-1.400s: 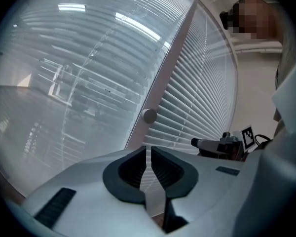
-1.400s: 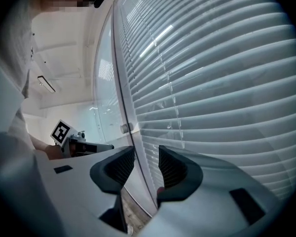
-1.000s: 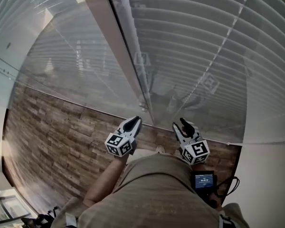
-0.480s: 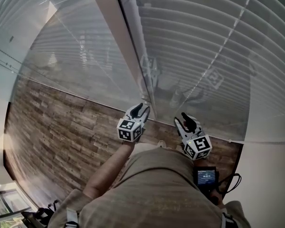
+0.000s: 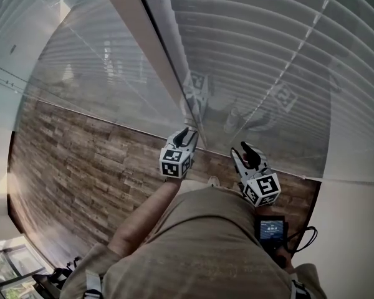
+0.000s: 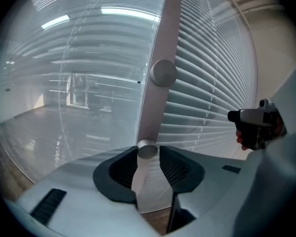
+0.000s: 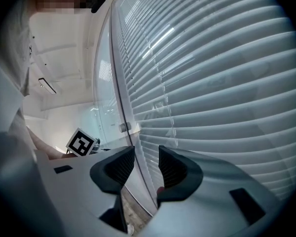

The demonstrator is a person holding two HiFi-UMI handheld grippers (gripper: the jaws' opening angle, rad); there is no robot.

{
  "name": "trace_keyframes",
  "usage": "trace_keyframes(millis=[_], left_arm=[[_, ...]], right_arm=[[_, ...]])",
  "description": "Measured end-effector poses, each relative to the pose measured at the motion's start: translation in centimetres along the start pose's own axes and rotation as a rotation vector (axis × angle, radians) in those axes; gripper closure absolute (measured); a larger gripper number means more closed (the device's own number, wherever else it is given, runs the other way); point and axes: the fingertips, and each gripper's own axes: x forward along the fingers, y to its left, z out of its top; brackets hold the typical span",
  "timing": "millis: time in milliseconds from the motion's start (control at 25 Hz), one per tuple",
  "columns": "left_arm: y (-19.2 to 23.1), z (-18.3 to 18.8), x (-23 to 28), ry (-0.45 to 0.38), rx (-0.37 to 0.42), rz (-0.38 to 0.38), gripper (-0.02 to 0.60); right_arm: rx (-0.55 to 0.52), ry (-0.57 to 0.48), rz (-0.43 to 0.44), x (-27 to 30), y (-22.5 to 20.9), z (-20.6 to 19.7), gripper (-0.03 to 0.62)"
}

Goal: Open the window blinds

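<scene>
glass wall; blinds closed; left fingers just opening, knob between; right fingers released.

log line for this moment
left hand-held gripper: jaws just opening, round grey metal knob between tips, ungripped | right hand-held gripper: open, nothing held | white slatted blinds: lowered

The blinds look like smooth white plastic slats with a soft sheen, and the glass pane is super glossy and mirror-like. The floor looks like matt, roughish wood planks. The left gripper is matt grey plastic with dark ribbed pads, and the knob looks like brushed metal
</scene>
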Motion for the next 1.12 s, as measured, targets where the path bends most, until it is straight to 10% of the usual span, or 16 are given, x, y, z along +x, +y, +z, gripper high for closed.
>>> trace_keyframes(millis=[520, 1120], left_arm=[[0.5, -0.6, 0.6, -0.001, -0.043, 0.035, 0.446], [0.1, -0.8, 0.8, -0.016, -0.323, -0.051, 0.451]], right_arm=[[-0.002, 0.007, 0.008, 0.2, 0.2, -0.7, 0.434], [0.001, -0.007, -0.008, -1.0, -0.2, -1.2, 0.434]])
